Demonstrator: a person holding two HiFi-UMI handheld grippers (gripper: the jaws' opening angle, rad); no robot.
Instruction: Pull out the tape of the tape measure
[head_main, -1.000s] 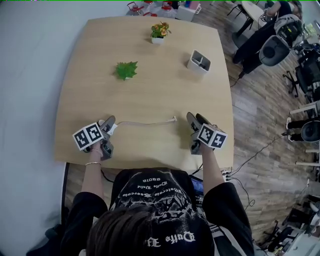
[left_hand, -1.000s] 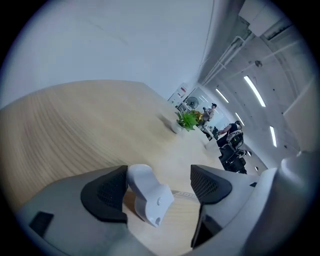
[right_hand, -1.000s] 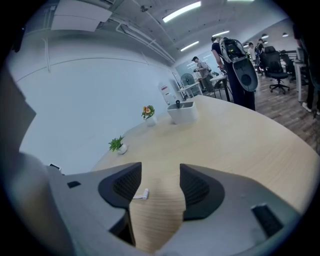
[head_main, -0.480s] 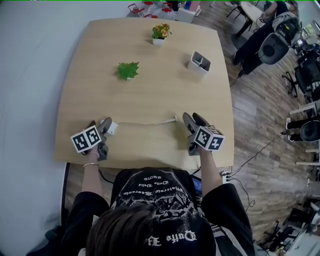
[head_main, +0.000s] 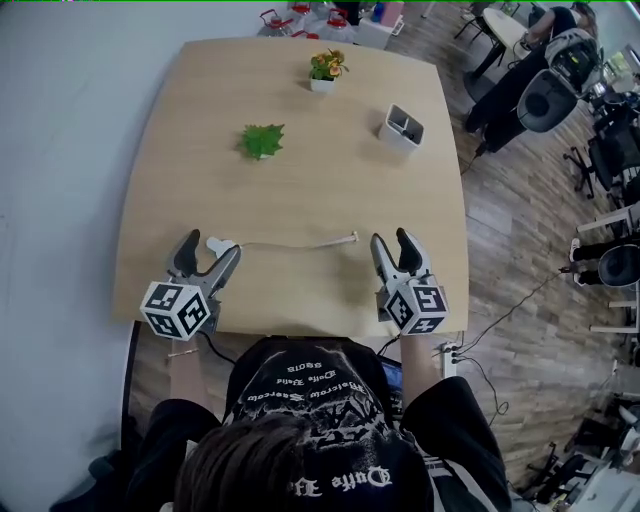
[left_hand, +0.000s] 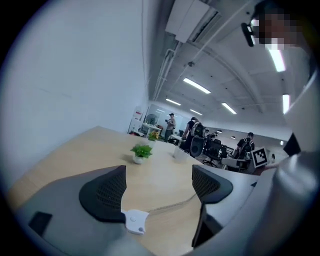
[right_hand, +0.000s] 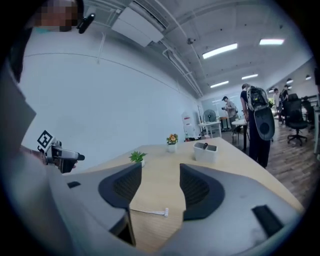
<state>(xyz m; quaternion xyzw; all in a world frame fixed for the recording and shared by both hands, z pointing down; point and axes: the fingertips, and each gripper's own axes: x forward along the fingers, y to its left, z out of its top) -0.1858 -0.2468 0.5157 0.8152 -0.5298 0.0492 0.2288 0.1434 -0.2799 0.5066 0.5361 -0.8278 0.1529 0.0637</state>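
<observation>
We see a pale wooden table (head_main: 300, 150) standing beside a plain white wall (left_hand: 75, 75). Wood-plank floor (head_main: 530, 260) runs along its other side, with black office chairs (right_hand: 296, 116) farther off. Long strip lights (left_hand: 196, 86) cross the ceiling (left_hand: 235, 60).

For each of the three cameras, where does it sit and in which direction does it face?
Head view: on the person's head, looking steeply down at the table; hair, arms, left tool and right tool show.
Left gripper view: on the left tool, looking along its open jaws across the table; the tape measure case lies low between them.
Right gripper view: on the right tool, along its open jaws; the tape end lies ahead.
Shared: both gripper views see the green plant.
</observation>
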